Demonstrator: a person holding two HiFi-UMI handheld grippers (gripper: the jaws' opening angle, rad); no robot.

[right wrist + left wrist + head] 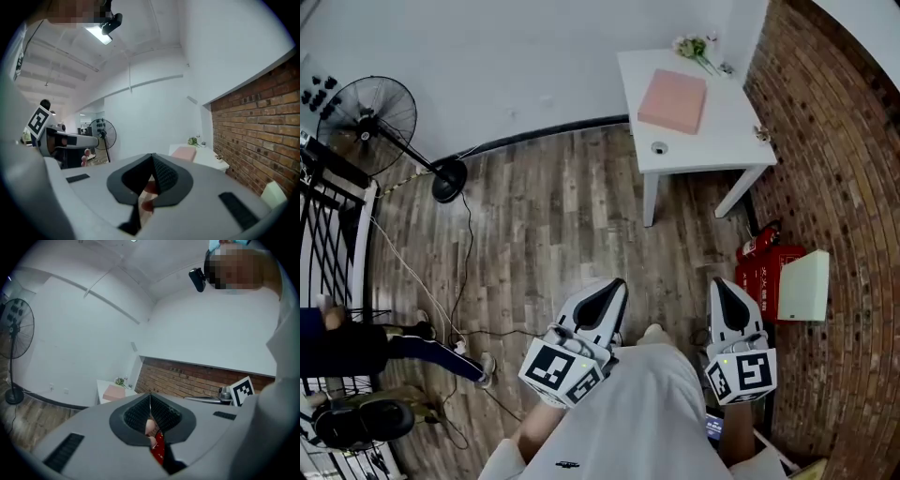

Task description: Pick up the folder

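Note:
A pink folder [673, 100] lies flat on a small white table [722, 145] in the far corner; it also shows far off as the pink folder [114, 392] in the left gripper view and the pink folder [184, 152] in the right gripper view. My left gripper [615, 292] and right gripper [722, 289] are held close to my body, well short of the table. Both are shut with nothing between the jaws.
A brick wall [834, 141] runs along the right. A red fire-extinguisher box [761, 267] and a white panel [803, 286] stand on the floor below the table. A standing fan [370, 122] with trailing cables and a person's legs [403, 347] are at the left. Small flowers [694, 47] sit on the table.

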